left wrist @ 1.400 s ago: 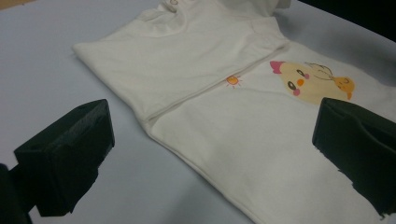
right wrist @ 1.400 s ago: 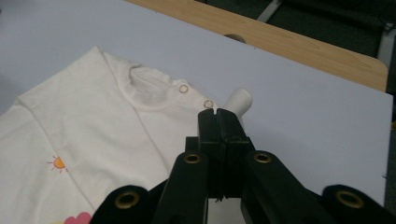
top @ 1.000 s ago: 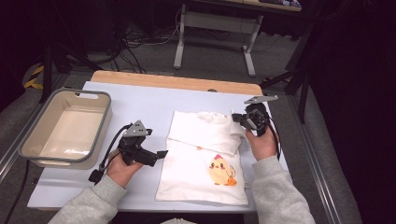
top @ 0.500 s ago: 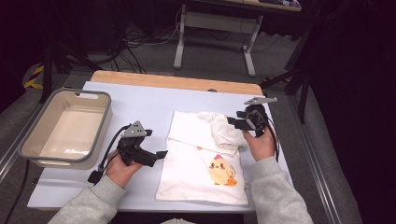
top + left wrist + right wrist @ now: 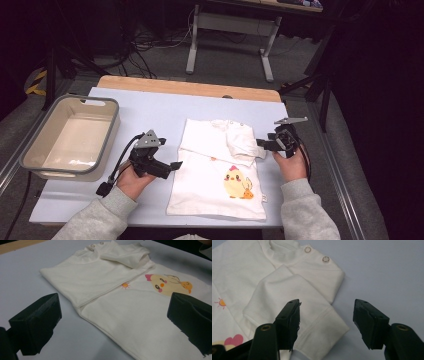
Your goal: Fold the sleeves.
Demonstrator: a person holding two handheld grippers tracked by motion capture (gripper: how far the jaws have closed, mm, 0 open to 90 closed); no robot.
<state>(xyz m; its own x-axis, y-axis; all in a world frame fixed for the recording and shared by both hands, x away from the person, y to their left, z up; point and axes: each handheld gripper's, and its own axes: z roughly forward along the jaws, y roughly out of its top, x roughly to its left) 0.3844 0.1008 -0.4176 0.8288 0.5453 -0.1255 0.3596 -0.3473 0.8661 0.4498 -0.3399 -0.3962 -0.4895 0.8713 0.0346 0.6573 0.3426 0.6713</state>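
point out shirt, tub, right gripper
shirt [image 5: 210, 185]: high view, plain front left of the chick print.
tub [image 5: 114, 131]: high view, grey rim on its right side.
right gripper [image 5: 325, 323]: right gripper view, midway between the open jaw tips, over the folded sleeve.

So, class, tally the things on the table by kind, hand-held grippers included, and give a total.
White shirt: 1
Grey tub: 1
Grippers: 2, the left gripper and the right gripper
Total: 4
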